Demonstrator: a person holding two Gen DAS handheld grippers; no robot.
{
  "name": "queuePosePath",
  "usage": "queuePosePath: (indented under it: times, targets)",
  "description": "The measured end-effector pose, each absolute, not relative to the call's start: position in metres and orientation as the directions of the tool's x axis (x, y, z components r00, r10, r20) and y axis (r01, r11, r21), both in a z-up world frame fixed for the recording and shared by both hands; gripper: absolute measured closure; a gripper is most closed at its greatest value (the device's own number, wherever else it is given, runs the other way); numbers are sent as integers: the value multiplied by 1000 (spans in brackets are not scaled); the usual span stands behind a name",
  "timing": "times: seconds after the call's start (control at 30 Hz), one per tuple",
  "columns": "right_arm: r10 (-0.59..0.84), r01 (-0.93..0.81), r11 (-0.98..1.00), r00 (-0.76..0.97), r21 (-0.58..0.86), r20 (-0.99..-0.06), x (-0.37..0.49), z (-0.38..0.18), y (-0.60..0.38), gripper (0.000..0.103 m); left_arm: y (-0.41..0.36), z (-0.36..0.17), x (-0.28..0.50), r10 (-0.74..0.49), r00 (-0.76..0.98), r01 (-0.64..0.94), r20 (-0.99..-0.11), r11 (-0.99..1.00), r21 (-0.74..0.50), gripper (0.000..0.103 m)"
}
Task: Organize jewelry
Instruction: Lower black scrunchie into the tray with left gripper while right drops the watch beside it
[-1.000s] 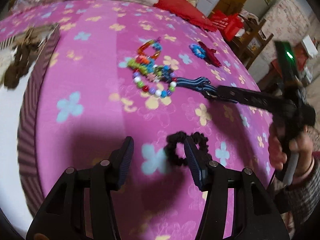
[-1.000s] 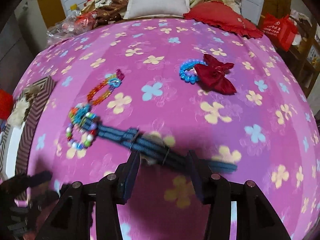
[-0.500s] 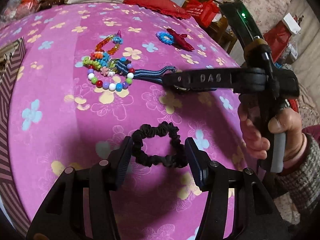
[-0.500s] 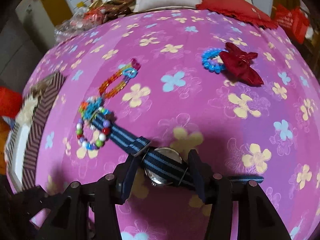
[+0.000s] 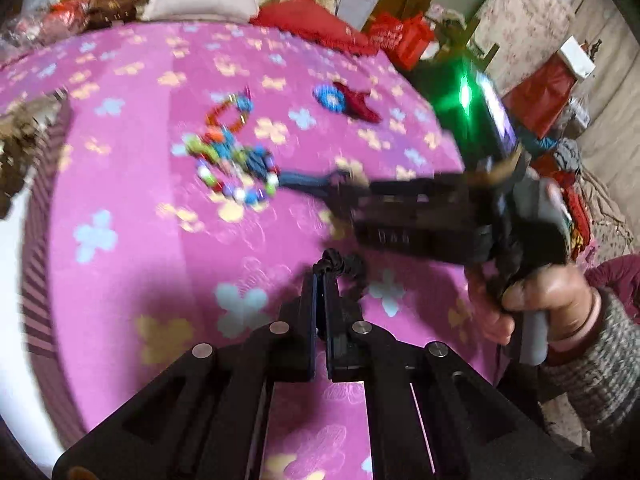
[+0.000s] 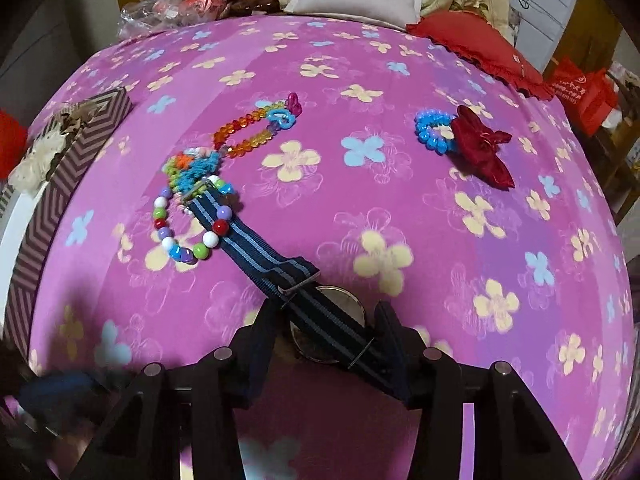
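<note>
A: Where is the black scrunchie (image 5: 347,265)?

B: Pinched at the tips of the left gripper (image 5: 320,276), clenched tight on it, the loop dangling off the right side above the pink flowered bedspread (image 5: 132,208).

A: And the right gripper (image 6: 324,332)?

B: Its fingers (image 6: 262,332) straddle the watch (image 6: 328,320), whose case sits between them with the blue striped strap crossing diagonally. The jaws are closing a little; whether the pads press on the case I cannot tell.

A: The rest?

B: The strap's far end lies on the beaded bracelet (image 6: 188,232), near the orange bracelet (image 6: 244,132). The blue coil tie (image 6: 432,130) touches the red bow (image 6: 484,148), well apart to the right. A striped box (image 6: 52,184) stands at the left edge.
</note>
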State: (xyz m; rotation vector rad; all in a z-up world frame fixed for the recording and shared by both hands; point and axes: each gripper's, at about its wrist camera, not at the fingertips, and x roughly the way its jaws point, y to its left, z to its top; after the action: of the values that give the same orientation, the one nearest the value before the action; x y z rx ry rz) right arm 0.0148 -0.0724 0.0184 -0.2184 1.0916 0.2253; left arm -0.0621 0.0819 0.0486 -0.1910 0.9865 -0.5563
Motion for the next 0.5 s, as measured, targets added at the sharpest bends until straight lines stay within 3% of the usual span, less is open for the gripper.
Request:
queuePosePath:
  times: [0.2, 0.5]
  targets:
    - [144, -271, 963, 482, 10, -864, -5, 47, -76, 56, 114, 83, -70, -540, 508, 351, -671, 841, -411, 101]
    - [264, -309, 946, 547, 102, -795, -28, 106, -56, 55, 204, 105, -78, -485, 620, 200, -616, 858, -474, 101]
